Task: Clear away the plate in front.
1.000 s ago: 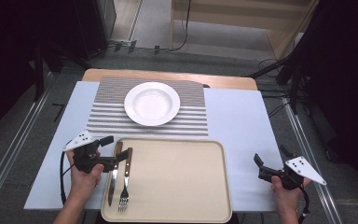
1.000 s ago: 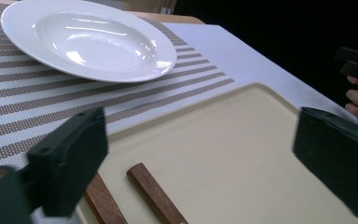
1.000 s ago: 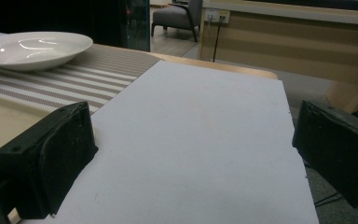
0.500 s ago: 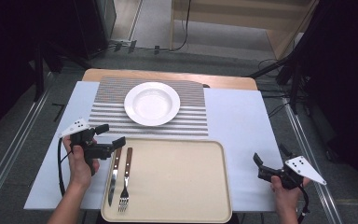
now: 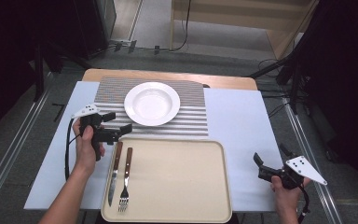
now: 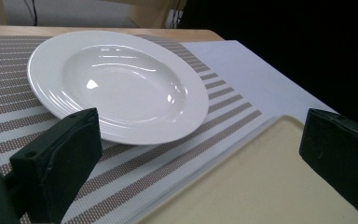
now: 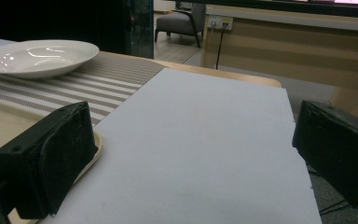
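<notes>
A person sits at a surface [image 5: 242,116] covered by a pale sheet, holding a two-jaw gripper in each hand. The left gripper [image 5: 116,127] is held above the near left corner of a striped placemat [image 5: 193,119], its jaws spread wide with nothing between them, aimed toward a white plate [image 5: 152,103] that sits on the placemat just ahead of it and slightly to its right. In the left gripper view the plate [image 6: 116,84] lies close in front of the jaws, apart from them, empty and level. Just below and beside this gripper, a knife [image 5: 114,172] and a fork [image 5: 126,179] lie side by side along the left edge of a beige tray [image 5: 177,182], handles pointing away from the person. To the right, beyond the tray's far edge, the right gripper [image 5: 272,161] rests low near the edge of the surface, jaws likewise spread wide and empty, well apart from the plate and cutlery. Judging from this, the work looks barely begun: the plate is being approached but not gripped, and the plate, knife and fork all appear still to be moved.
</notes>
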A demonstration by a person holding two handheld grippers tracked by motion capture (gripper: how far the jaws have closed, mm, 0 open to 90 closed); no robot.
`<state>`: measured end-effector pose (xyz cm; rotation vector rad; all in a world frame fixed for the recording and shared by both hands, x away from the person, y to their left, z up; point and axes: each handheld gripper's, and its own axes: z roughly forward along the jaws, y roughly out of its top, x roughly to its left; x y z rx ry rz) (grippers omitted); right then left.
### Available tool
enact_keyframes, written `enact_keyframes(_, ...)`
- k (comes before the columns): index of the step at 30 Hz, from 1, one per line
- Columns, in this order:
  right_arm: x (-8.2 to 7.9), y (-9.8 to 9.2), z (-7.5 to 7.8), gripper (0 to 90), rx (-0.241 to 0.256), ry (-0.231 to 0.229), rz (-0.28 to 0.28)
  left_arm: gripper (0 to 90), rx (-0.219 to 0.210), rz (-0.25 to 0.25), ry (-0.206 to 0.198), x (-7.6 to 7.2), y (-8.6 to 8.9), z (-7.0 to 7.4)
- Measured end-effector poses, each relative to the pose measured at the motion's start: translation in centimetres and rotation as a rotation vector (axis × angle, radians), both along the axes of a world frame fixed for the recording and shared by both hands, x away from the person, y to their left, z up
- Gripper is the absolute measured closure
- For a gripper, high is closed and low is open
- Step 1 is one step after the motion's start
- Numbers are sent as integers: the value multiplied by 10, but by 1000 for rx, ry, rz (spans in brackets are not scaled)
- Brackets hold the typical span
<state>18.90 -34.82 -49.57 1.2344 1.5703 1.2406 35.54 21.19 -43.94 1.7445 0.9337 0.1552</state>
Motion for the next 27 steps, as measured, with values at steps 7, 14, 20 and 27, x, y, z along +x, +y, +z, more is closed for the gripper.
enact_keyframes(7, 0, 1, -1, 0, -3, 3, 6, 39, 54, 53, 102, 30, -1, -9)
enact_keyframes(14, 3, 4, -2, 0, -3, 9, 11, 59, 14, 61, 119, 57, -4, -13)
enact_keyframes(20, 3, 3, -2, 0, -2, 10, 11, 0, 8, 54, 127, 77, -10, -16)
enact_keyframes(27, 2, 1, -2, 0, 7, 10, 11, 0, 49, 71, 181, 103, -19, -28)
